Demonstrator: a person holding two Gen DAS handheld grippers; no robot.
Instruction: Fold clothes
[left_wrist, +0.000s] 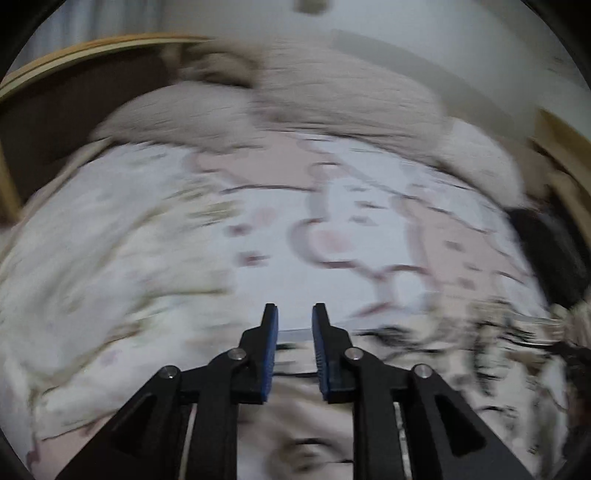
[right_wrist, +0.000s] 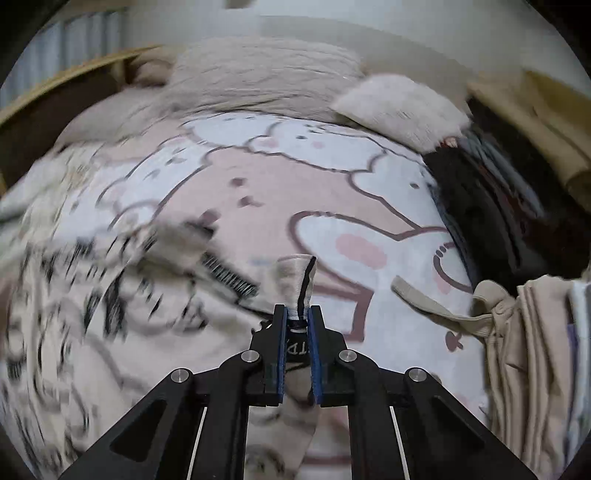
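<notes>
A cream garment with black print (right_wrist: 110, 302) lies blurred across the left of the pink bunny bed sheet (right_wrist: 280, 184). My right gripper (right_wrist: 297, 314) is shut on a bunched edge of it, and a cream tuft with black trim sticks up between the pads. In the left wrist view the same printed garment (left_wrist: 461, 350) streaks past at the lower right. My left gripper (left_wrist: 294, 314) is open above the sheet (left_wrist: 266, 229), with a gap between its blue pads and nothing held. This view is heavily motion-blurred.
A stack of folded beige clothes (right_wrist: 528, 354) sits at the right edge. A dark item (right_wrist: 495, 206) lies beyond it. Beige pillows (right_wrist: 258, 70) and a wooden headboard (left_wrist: 92, 44) bound the far side. A pale floral cloth (left_wrist: 92, 277) covers the left.
</notes>
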